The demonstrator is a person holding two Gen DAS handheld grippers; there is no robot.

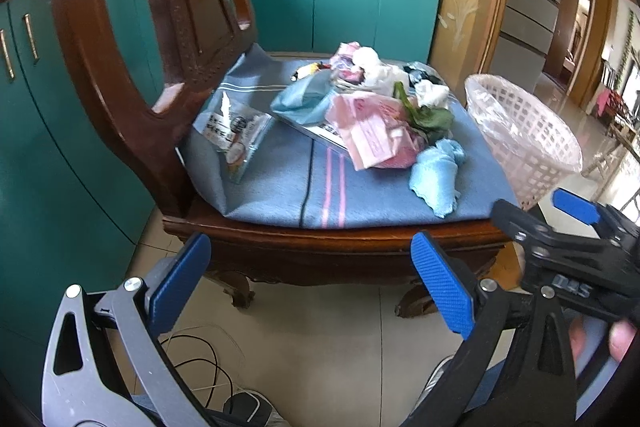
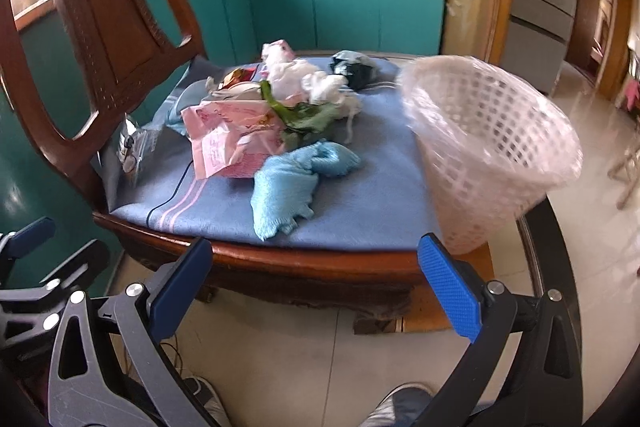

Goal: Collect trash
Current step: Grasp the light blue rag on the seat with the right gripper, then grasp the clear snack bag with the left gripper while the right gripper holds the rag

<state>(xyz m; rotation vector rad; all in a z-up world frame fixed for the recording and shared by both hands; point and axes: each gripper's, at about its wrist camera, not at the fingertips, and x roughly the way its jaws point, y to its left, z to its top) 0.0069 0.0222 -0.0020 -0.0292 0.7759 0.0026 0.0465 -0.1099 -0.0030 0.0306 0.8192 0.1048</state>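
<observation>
A pile of trash lies on the blue cushion [image 1: 280, 195] of a wooden chair: a pink wrapper [image 1: 368, 135] [image 2: 228, 135], a light blue cloth [image 1: 436, 171] [image 2: 292, 179], a green leaf [image 1: 428, 115] [image 2: 304, 115], white crumpled tissue [image 1: 432, 93] [image 2: 324, 87] and a white snack packet [image 1: 236, 135] [image 2: 132, 147]. A pink lattice basket [image 1: 520, 131] [image 2: 488, 147] with a clear liner stands at the seat's right edge. My left gripper [image 1: 312, 285] is open and holds nothing, short of the seat's front edge. Beside it, the right gripper [image 2: 314, 287] is likewise open in front of the chair.
The carved chair back [image 1: 132, 39] [image 2: 92, 27] rises on the left. Teal cabinets [image 1: 340, 3] line the far wall and the left side. Cables [image 1: 196, 363] and a person's shoes [image 2: 404, 403] are on the tiled floor below. A corridor opens to the right.
</observation>
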